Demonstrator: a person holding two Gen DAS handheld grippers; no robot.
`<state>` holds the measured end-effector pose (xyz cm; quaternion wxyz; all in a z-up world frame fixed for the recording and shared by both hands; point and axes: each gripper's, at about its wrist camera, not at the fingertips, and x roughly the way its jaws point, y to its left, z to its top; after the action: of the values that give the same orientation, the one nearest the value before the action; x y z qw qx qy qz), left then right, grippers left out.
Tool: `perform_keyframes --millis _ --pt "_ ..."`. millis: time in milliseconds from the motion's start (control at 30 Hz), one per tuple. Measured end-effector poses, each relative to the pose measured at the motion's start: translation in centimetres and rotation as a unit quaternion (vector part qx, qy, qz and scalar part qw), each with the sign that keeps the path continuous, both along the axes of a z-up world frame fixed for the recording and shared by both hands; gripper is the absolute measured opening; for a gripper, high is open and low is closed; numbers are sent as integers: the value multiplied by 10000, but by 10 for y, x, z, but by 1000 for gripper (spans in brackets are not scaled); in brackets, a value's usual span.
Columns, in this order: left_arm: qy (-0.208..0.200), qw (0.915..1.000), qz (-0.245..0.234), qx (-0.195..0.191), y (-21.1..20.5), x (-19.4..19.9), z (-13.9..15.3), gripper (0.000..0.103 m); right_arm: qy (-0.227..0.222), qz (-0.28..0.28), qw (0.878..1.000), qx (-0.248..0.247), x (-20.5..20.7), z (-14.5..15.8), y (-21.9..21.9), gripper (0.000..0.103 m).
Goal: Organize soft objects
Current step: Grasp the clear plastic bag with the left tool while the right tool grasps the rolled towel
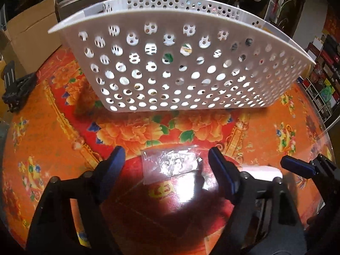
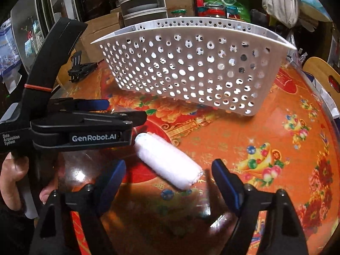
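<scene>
A white perforated basket [image 1: 170,68] stands on the round table, also in the right wrist view [image 2: 191,72]. A clear plastic packet [image 1: 172,165] lies flat on the table between my left gripper's [image 1: 167,165] open fingers. A white rolled soft cloth [image 2: 167,163] lies on the table between my right gripper's [image 2: 167,176] open fingers; its end shows in the left wrist view [image 1: 263,172]. The left gripper [image 2: 119,110] appears side-on at the left of the right wrist view. The right gripper's fingers [image 1: 297,167] show at the right of the left wrist view.
The table has a red and orange floral cover [image 2: 265,148] under glass. A black clamp-like tool [image 1: 19,89] lies at the table's left edge. Cardboard boxes [image 1: 31,36], stacked trays [image 2: 142,0] and bags stand behind the basket. A wooden chair back [image 2: 323,72] is at the right.
</scene>
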<state>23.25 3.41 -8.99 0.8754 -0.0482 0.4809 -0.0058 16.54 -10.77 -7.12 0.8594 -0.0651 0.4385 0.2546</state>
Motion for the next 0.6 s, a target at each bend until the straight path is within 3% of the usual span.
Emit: perform_keyframes --millis 267,400,600 --pt "13 10000 -29 39 -2 4 -8 69 11 66 9998 -197 6 -7 5 57" --pt "-16 9999 2 145 -7 3 -8 57 -114 59 9992 -379 3 -7 6 43" --pt "-76 9998 -61 156 -18 -2 -5 54 -219 97 9985 -492 -4 -8 5 32"
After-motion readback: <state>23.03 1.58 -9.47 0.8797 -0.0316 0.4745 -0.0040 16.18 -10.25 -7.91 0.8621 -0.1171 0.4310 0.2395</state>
